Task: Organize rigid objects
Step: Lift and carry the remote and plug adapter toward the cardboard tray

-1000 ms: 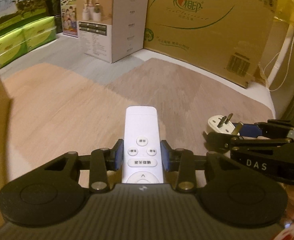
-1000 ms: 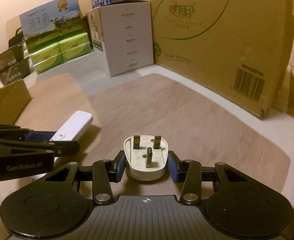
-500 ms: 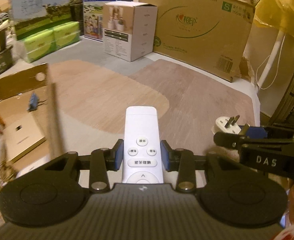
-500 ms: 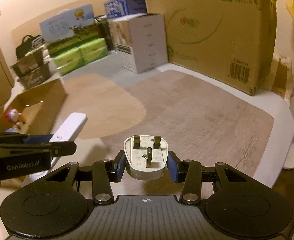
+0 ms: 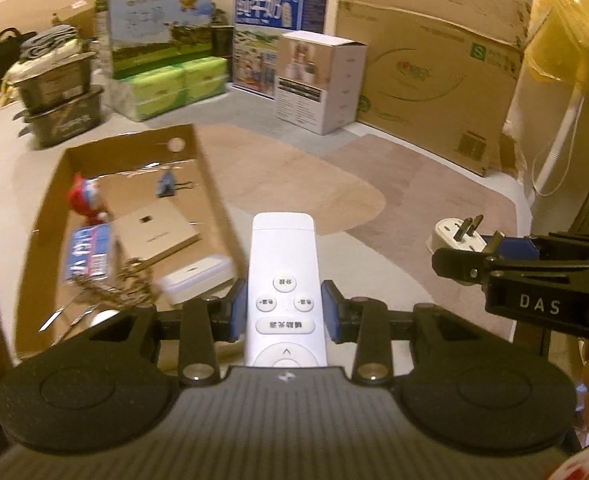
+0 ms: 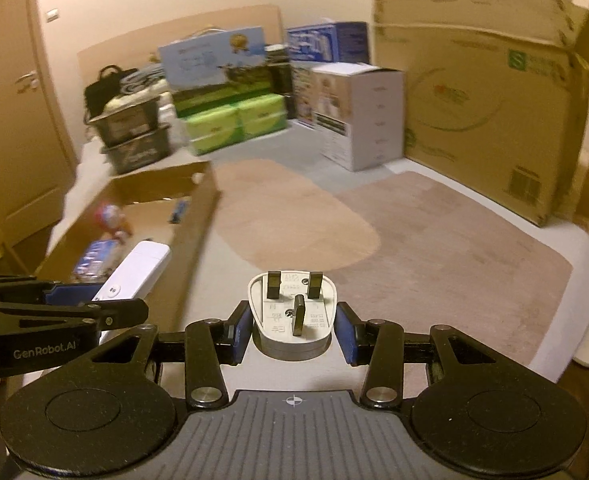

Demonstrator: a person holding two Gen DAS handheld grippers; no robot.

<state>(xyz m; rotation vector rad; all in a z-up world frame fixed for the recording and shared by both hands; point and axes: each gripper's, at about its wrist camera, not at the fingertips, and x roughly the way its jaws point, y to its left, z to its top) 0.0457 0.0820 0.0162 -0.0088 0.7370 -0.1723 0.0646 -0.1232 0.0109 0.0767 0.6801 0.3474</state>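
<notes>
My left gripper is shut on a white remote control, held in the air above the rug. My right gripper is shut on a white three-pin plug adapter, prongs up. The adapter and the right gripper show at the right of the left wrist view. The remote and the left gripper show at the left of the right wrist view. An open cardboard box lies low at the left, holding small boxes, a red toy and other items.
A brown and tan rug covers the floor ahead. A large cardboard carton, a white box, green packs and dark bins line the far side. A white stand pole is at the right.
Both grippers have risen and pulled back from the floor, still holding the remote and the adapter. The open cardboard box has come into view at the left.
</notes>
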